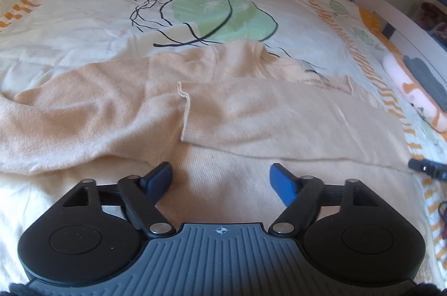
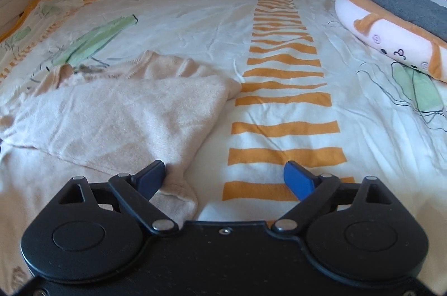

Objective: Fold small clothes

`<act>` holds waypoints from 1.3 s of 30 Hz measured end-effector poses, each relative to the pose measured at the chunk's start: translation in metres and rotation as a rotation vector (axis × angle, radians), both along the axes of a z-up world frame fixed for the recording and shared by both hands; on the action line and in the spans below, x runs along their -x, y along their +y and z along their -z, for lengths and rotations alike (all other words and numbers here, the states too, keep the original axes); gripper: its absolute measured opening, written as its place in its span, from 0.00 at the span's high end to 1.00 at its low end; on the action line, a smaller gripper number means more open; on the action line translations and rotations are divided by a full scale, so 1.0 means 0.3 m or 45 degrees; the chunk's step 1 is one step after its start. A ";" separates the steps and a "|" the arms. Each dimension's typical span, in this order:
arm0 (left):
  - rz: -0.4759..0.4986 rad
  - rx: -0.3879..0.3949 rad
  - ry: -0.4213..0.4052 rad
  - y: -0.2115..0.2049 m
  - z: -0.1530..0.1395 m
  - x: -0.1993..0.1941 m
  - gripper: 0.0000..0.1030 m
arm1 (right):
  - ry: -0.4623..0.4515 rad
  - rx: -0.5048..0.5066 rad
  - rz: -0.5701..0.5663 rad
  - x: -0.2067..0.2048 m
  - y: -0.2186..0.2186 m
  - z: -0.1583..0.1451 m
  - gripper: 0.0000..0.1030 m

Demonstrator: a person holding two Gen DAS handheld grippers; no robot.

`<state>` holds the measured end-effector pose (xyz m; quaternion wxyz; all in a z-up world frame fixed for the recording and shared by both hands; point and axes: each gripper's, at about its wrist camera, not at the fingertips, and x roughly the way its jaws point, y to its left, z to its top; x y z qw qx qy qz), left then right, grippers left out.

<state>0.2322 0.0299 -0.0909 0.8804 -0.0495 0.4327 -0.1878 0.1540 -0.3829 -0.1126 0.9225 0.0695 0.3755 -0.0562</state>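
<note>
Here the sweater [image 1: 229, 111] lies flat on the bed [image 2: 279, 16], one sleeve [image 1: 279, 114] folded across its body with the cuff edge near the middle, which looks like a fold just laid so that the cloth will stay put by its own weight. Both the left gripper [image 1: 220, 178] and the right gripper [image 2: 225, 175] hover low with jaws wide apart and nothing pinched, the right one's left finger [image 2: 149, 178] just beside the folded side's corner. The other sleeve [image 1: 69, 111] is spread out to the side, probably next.
</note>
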 end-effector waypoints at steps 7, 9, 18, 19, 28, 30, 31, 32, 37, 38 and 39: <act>0.047 -0.111 -0.004 -0.005 0.002 0.109 0.13 | 0.033 -0.022 -0.089 0.083 0.094 -0.020 0.02; 0.038 -0.185 -0.001 -0.006 0.008 0.132 0.08 | 0.088 0.003 -0.072 0.094 0.106 0.018 0.02; -0.080 -0.046 -0.011 0.143 -0.026 0.176 0.07 | 0.036 -0.002 -0.039 0.145 0.105 0.022 0.01; -0.112 -0.032 -0.018 0.172 -0.037 0.173 0.07 | 0.008 -0.015 -0.042 0.154 0.110 0.008 0.01; -0.462 -0.033 -0.089 0.496 -0.133 0.042 0.07 | -0.103 -0.035 -0.178 0.181 0.258 -0.098 0.01; -0.544 -0.059 -0.087 0.574 -0.143 -0.006 0.07 | -0.100 -0.057 -0.217 0.180 0.305 -0.103 0.01; -0.578 -0.069 -0.086 0.605 -0.145 -0.026 0.07 | -0.096 -0.068 -0.238 0.179 0.329 -0.104 0.01; -0.621 -0.080 -0.082 0.641 -0.143 -0.053 0.07 | -0.090 -0.077 -0.263 0.177 0.353 -0.103 0.01; -0.793 -0.060 -0.027 0.781 -0.100 -0.130 0.07 | -0.023 -0.085 -0.347 0.150 0.462 -0.056 0.01; -0.817 -0.050 -0.016 0.802 -0.089 -0.136 0.07 | 0.000 -0.085 -0.351 0.145 0.478 -0.037 0.01; -0.831 -0.042 -0.005 0.822 -0.075 -0.139 0.07 | 0.025 -0.088 -0.353 0.140 0.491 -0.021 0.01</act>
